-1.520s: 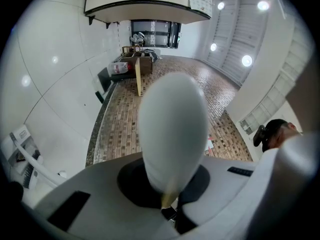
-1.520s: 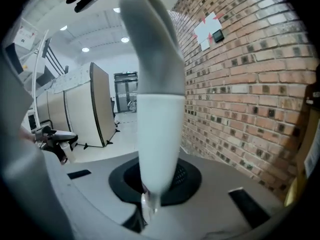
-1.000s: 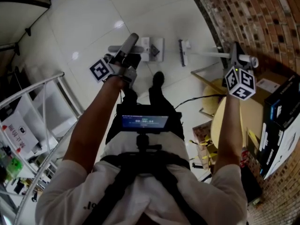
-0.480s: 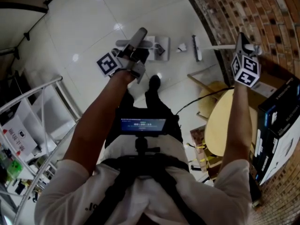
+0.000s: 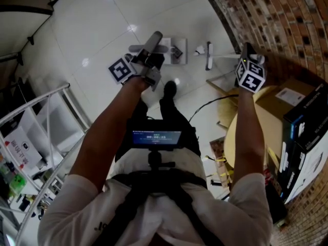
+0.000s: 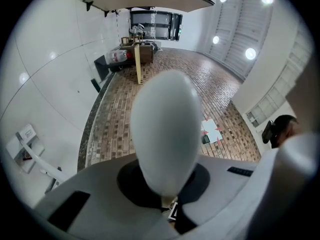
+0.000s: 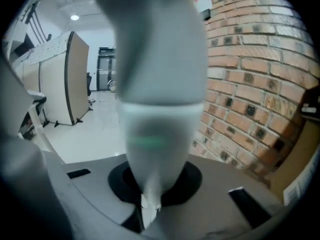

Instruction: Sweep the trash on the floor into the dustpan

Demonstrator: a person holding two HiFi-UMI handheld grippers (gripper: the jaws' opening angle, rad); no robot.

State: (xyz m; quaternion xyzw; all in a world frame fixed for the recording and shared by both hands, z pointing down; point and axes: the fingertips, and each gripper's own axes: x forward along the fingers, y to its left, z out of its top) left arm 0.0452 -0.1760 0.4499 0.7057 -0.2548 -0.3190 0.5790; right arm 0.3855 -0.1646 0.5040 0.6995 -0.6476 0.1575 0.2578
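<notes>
Sinking since a second ago, the right gripper [image 5: 248,53] is clamping the broom handle [image 7: 157,109], its jaws just opening a touch. This is setting the broom head [image 5: 208,55] beside the trash [image 5: 199,50]. Meanwhile the left gripper [image 5: 148,56] is pinching the dustpan handle [image 6: 165,124], parking the dustpan [image 5: 182,45] alongside.

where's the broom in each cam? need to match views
Head view: broom at top, right of centre, handle running right.
Left gripper view: likely the broom, small, lower left.
Right gripper view: broom handle, blurred, fills the centre.
Shared landmark: brick wall.
</notes>
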